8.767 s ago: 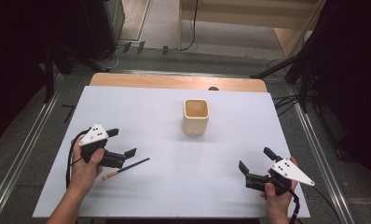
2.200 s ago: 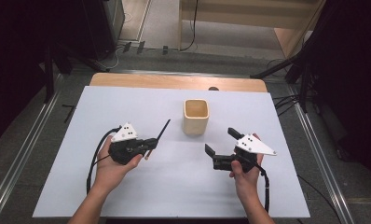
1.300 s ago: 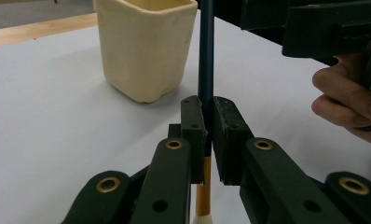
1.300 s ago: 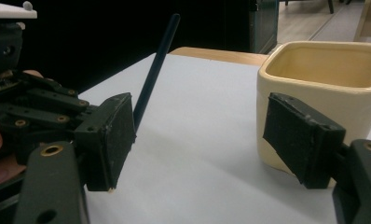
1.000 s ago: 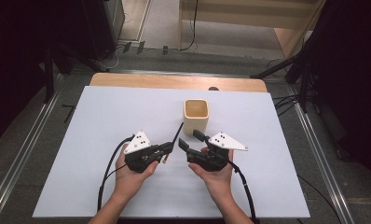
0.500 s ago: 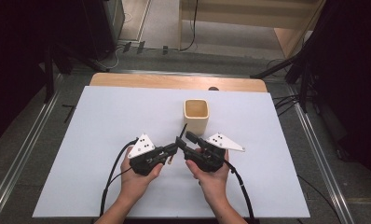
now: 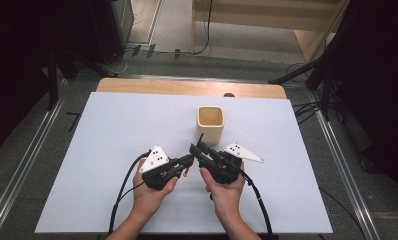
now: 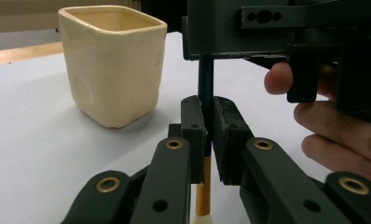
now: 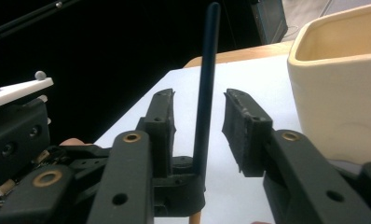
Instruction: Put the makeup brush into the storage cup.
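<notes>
Both hands have come in from the near corners of the table to meet just short of the cream square cup (image 7: 210, 123), and the slim brush that lay on the white surface near the left edge is now off it. From where I stand, the left gripper (image 7: 187, 161) is clamped tight on the brush (image 8: 205, 93), its pads squeezing the dark handle so that the shaft stands up between them, with the tan lower part and pale tip hanging below. The right gripper (image 7: 193, 148) faces it head-on; its jaws have just been closing, and in the right gripper view the dark shaft (image 9: 205, 88) sits between the two pads with a gap on either side, not yet pinched. This looks like a handover, with the cup behind as the likely place for the brush. To do it well, the right hand should finish closing squarely on the handle, a little apart from the left pads, before the left lets go. Keeping both hands still through the swap matters, since so thin a stick could twist or slip. The white table (image 7: 112, 150) around them is otherwise bare.
</notes>
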A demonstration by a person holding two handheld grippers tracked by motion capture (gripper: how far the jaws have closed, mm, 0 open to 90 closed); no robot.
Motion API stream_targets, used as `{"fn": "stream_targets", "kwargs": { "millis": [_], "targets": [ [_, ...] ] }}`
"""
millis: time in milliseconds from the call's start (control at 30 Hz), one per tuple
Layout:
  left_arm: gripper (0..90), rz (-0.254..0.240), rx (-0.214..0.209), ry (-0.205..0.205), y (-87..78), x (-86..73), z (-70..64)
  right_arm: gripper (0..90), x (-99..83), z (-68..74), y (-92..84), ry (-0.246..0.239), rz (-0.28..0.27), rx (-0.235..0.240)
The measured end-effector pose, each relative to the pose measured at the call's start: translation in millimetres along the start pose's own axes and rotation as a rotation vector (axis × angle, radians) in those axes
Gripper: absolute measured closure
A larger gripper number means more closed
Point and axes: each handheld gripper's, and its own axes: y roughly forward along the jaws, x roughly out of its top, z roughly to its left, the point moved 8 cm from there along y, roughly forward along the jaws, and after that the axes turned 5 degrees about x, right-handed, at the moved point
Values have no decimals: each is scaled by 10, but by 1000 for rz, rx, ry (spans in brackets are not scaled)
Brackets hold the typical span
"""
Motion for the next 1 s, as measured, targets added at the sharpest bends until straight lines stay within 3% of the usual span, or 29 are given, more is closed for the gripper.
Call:
{"fn": "stream_targets", "kwargs": {
  "millis": [367, 467, 633, 733, 867, 1000],
  "targets": [
    [841, 3, -2, 4, 19, -12, -19, 725, -41, -49, 14, 75, 6, 27],
    [841, 6, -5, 6, 30, -20, -29, 807, -49, -50, 13, 84, 9, 28],
    [823, 26, -31, -27, 53, -39, -23, 852, -60, -73, 11, 68, 14, 17],
    [649, 64, -49, -54, 88, -84, -19, 852, -44, -69, 0, 45, 7, 13],
    [653, 83, -57, -34, 115, -107, -68, 852, -21, -44, -12, 19, 5, 16],
    [730, 105, -51, -21, 141, -126, -95, 852, 5, -10, -27, -6, -1, 22]
  ]
}}
